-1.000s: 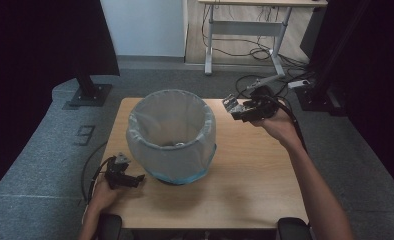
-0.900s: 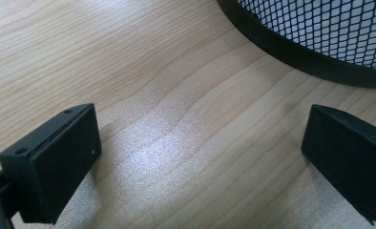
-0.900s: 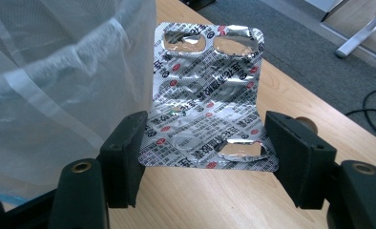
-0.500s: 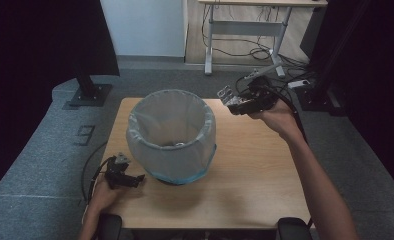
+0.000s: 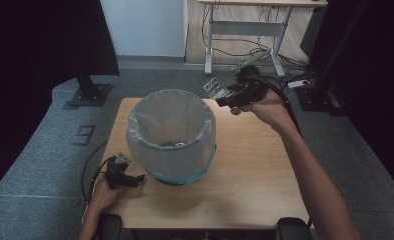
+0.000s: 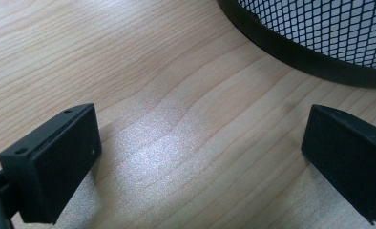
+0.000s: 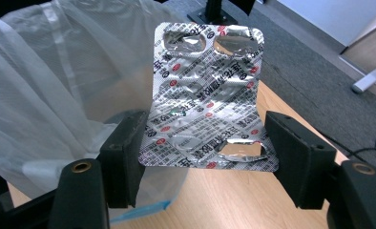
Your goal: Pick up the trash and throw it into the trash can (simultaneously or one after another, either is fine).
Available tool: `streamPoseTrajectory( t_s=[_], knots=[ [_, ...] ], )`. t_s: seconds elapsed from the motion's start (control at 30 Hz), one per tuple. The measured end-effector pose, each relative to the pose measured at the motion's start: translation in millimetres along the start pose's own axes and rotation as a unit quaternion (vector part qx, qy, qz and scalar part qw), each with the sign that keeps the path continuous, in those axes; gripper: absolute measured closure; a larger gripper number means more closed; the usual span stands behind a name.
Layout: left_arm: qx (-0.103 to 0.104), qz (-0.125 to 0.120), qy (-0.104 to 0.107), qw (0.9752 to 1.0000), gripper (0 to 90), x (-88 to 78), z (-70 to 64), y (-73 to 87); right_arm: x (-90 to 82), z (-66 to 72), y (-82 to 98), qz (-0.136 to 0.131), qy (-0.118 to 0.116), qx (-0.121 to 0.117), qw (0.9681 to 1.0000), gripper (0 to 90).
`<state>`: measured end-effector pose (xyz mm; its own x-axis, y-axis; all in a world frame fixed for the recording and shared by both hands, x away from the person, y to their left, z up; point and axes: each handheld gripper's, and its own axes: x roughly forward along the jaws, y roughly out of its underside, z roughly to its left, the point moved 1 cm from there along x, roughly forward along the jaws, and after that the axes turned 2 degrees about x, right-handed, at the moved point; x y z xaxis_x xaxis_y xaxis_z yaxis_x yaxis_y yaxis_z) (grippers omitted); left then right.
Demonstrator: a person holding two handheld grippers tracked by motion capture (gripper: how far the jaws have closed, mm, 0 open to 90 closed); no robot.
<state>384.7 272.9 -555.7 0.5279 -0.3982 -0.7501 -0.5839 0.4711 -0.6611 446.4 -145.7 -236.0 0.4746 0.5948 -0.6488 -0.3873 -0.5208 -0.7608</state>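
A silver foil blister pack point(image 7: 207, 95) with red print stands upright between the jaws of my right gripper point(image 7: 205, 152), which is shut on its two side edges. In the high view the right gripper point(image 5: 225, 97) holds the blister pack point(image 5: 215, 88) in the air beside the far right rim of the bin point(image 5: 171, 132), a black mesh basket lined with a clear plastic bag point(image 7: 57, 86). My left gripper point(image 5: 135, 179) rests on the table at the bin's near left, its jaws wide open over bare wood point(image 6: 200, 143) with the bin's mesh base point(image 6: 319, 33) just ahead.
The wooden table point(image 5: 255, 170) carries the bin alone. A small object lies at the bin's bottom point(image 5: 177, 145). Beyond the table stand a desk frame with cables point(image 5: 245, 35) and a black stand base point(image 5: 87, 92) on grey carpet.
My right gripper has risen and shifted toward the bin's rim with the blister pack still in it. The left gripper has stayed put.
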Motion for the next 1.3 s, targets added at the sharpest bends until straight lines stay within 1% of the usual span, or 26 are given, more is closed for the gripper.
streamPoseTrajectory(
  t_s=[0.13, 0.23, 0.27, 0.43, 0.47, 0.6, 0.63, 0.73, 0.83, 0.87, 1.07, 1.1, 1.17, 1.2, 1.23, 1.3],
  knots=[
    [0.000, 0.000, 0.000, 1.0000, 0.0, 0.0, 0.0, 0.0, 3.4, 4.7, -6.1, 0.002, -0.003, -0.008, 1.0000, 33.3],
    [0.000, 0.000, 0.000, 1.0000, 0.0, 0.0, 0.0, 0.0, 9.4, 11.9, -13.8, 0.000, -0.014, -0.017, 0.9998, 33.3],
    [0.000, 0.000, 0.000, 1.0000, 0.0, 0.0, 0.0, 0.0, 9.4, 11.9, -13.8, 0.000, -0.014, -0.017, 0.9998, 33.3],
    [0.000, 0.000, 0.000, 1.0000, 0.0, 0.0, 0.0, 0.0, 19.5, 20.8, -21.1, 0.001, -0.025, -0.027, 0.9993, 33.3],
    [0.000, 0.000, 0.000, 1.0000, 0.0, 0.0, 0.0, 0.0, 23.9, 24.0, -23.3, 0.002, -0.028, -0.034, 0.9990, 33.3],
    [0.000, 0.000, 0.000, 1.0000, 0.0, 0.0, 0.0, 0.0, 30.3, 28.9, -26.0, 0.002, -0.034, -0.041, 0.9986, 33.3],
    [0.000, 0.000, 0.000, 1.0000, 0.0, 0.0, 0.0, 0.0, 34.9, 31.6, -27.5, 0.001, -0.038, -0.047, 0.9982, 33.3],
    [0.000, 0.000, 0.000, 1.0000, 0.0, 0.0, 0.0, 0.0, 39.1, 34.5, -28.6, 0.000, -0.044, -0.050, 0.9978, 33.3],
    [0.000, 0.000, 0.000, 1.0000, 0.0, 0.0, 0.0, 0.0, 48.0, 39.1, -29.5, 0.001, -0.052, -0.058, 0.9969, 33.2],
    [0.000, 0.000, 0.000, 1.0000, 0.0, 0.0, 0.0, 0.0, 48.0, 39.1, -29.5, 0.001, -0.052, -0.058, 0.9969, 33.2],
    [0.000, 0.000, 0.000, 1.0000, 0.0, 0.0, 0.0, 0.0, 62.3, 46.3, -29.1, 0.003, -0.059, -0.072, 0.9957, 33.3],
    [0.000, 0.000, 0.000, 1.0000, 0.0, 0.0, 0.0, 0.0, 62.3, 46.3, -29.1, 0.003, -0.059, -0.072, 0.9957, 33.3],
    [0.000, 0.000, 0.000, 1.0000, 0.0, 0.0, 0.0, 0.0, 67.3, 48.8, -28.5, 0.005, -0.061, -0.076, 0.9952, 33.2],
    [0.000, 0.000, 0.000, 1.0000, 0.0, 0.0, 0.0, 0.0, 72.8, 51.5, -27.9, 0.006, -0.064, -0.083, 0.9945, 33.2],
    [0.000, 0.000, 0.000, 1.0000, 0.0, 0.0, 0.0, 0.0, 75.8, 53.0, -27.4, 0.006, -0.066, -0.085, 0.9942, 33.2],
    [0.000, 0.000, 0.000, 1.0000, 0.0, 0.0, 0.0, 0.0, 78.5, 54.2, -26.9, 0.008, -0.068, -0.088, 0.9938, 33.2]
  ],
)
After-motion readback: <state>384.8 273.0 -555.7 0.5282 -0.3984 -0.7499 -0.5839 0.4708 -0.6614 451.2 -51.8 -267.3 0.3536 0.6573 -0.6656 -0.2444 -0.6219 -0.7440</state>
